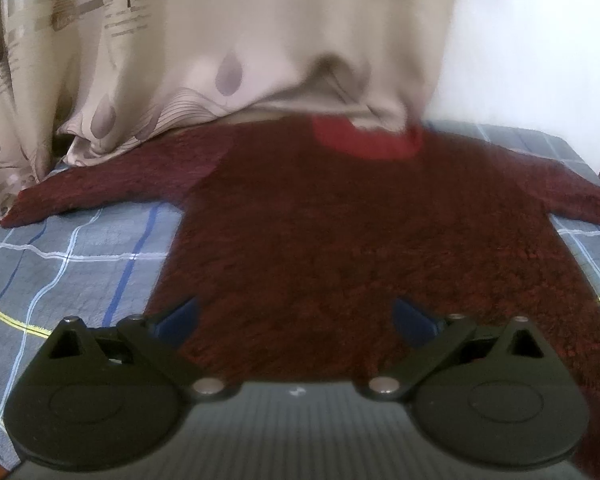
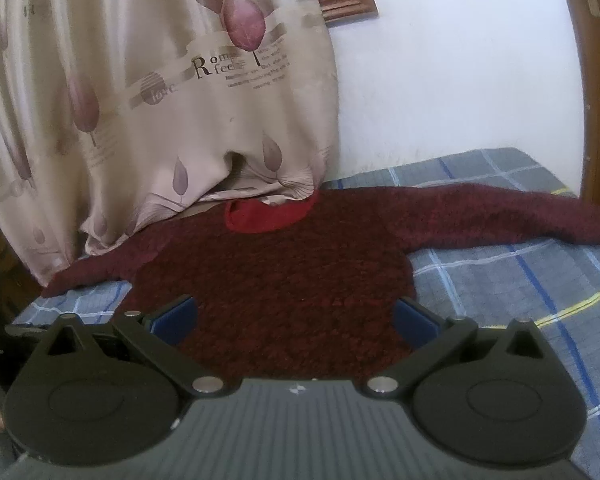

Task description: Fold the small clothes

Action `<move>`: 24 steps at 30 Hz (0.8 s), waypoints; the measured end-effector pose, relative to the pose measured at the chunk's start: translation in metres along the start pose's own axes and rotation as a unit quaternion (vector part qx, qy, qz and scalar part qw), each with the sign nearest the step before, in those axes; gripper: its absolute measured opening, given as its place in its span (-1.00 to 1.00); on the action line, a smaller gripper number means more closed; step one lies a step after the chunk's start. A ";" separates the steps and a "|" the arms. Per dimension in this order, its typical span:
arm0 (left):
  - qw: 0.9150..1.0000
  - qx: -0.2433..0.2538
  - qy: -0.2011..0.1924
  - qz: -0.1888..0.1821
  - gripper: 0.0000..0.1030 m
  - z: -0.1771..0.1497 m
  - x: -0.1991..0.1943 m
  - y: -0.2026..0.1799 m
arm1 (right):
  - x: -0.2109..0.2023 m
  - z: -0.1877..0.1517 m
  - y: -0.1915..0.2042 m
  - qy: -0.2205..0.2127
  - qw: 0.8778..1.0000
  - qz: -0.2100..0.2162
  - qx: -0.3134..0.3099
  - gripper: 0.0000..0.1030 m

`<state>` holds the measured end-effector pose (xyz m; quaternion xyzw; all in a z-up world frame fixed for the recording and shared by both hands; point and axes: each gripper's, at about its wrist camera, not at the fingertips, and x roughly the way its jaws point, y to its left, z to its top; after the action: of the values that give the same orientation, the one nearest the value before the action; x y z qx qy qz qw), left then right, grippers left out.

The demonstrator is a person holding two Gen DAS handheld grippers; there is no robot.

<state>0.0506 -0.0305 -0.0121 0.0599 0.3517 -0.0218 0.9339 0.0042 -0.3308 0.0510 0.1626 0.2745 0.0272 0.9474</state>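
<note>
1. Fuzzy maroon knit sweater [image 1: 340,232] lay flat, sleeves spread, on grey plaid cloth [image 1: 60,260], ahead of both tongs.
2. Left gripper [image 1: 296,318] gaped wide, empty.
3. Right gripper [image 2: 296,318] likewise wide, empty.
4. Beige leaf-print curtain [image 2: 160,100] overlapped the collar.

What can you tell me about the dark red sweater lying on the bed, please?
The sweater is a fuzzy, dark maroon knit with a brighter red neckline. It lies flat on the plaid bedcover, both sleeves spread sideways, unfolded. The curtain hem drapes onto its collar. Neither gripper holds it; both sets of jaws stand open above its lower body.
</note>
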 end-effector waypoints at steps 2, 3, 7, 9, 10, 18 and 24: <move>1.000 0.002 -0.003 0.001 1.00 0.001 0.001 -0.002 | 0.001 0.001 -0.003 -0.001 1.000 0.005 0.007 1.00; 1.000 0.004 -0.005 0.001 1.00 0.001 0.002 -0.002 | 0.002 0.002 -0.005 0.000 1.000 0.007 0.010 1.00; 1.000 0.007 -0.011 0.003 1.00 0.002 0.003 -0.005 | 0.003 0.003 -0.009 0.002 1.000 0.012 0.020 1.00; 1.000 0.009 -0.014 0.005 1.00 0.002 0.002 -0.005 | 0.003 0.004 -0.011 0.001 1.000 0.012 0.021 1.00; 1.000 0.009 -0.014 0.005 1.00 0.002 0.003 -0.005 | 0.003 0.004 -0.012 0.000 1.000 0.013 0.024 1.00; 1.000 0.003 -0.008 -0.005 1.00 0.004 0.003 -0.007 | 0.005 0.013 -0.055 -0.028 0.993 0.039 0.104 1.00; 1.000 -0.003 -0.020 -0.013 1.00 0.005 -0.009 -0.001 | 0.005 0.012 -0.178 -0.110 0.943 0.056 0.311 0.97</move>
<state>0.0470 -0.0325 -0.0031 0.0523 0.3338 -0.0339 0.9406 0.0079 -0.5018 0.0010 0.4658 0.1541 -0.0244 0.8710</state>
